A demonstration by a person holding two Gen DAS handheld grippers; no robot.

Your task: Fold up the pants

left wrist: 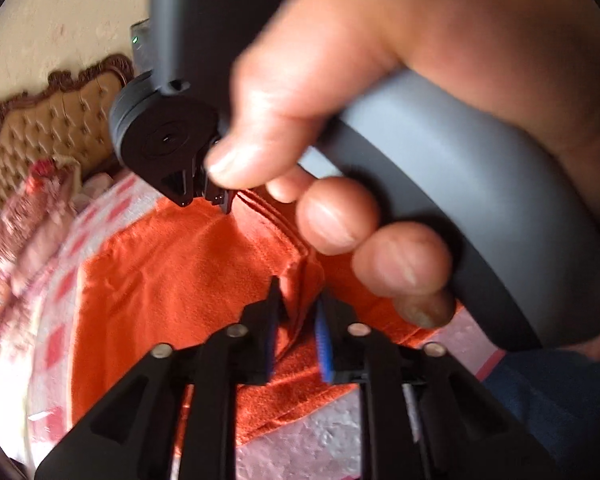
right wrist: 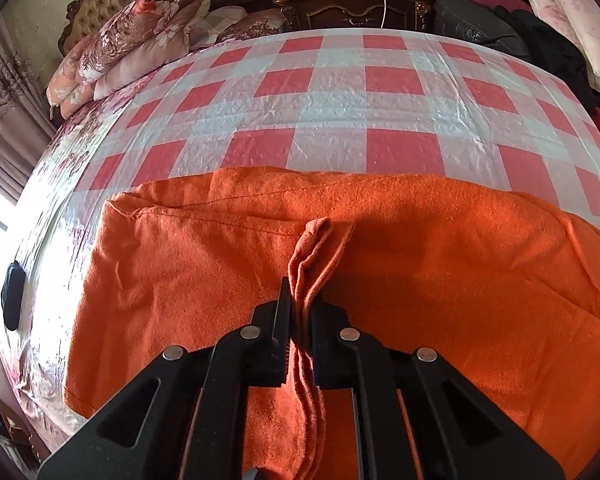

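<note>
The right gripper [right wrist: 300,312] was clamped on a bunched edge of the orange pants [right wrist: 420,260], which lay spread on the near part of the checked bedcover [right wrist: 340,92]; the left gripper [left wrist: 300,304] stood parted, a fold of the pants between its fingers but not pinched; I judged the fold needed both edges laid level before letting go; beyond the pants, a nightstand [right wrist: 352,8]

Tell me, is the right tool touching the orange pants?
Touching. The right wrist view shows the right tool shut on a bunched fold of the orange pants, with cloth pinched between both fingers and hanging down behind them.
</note>
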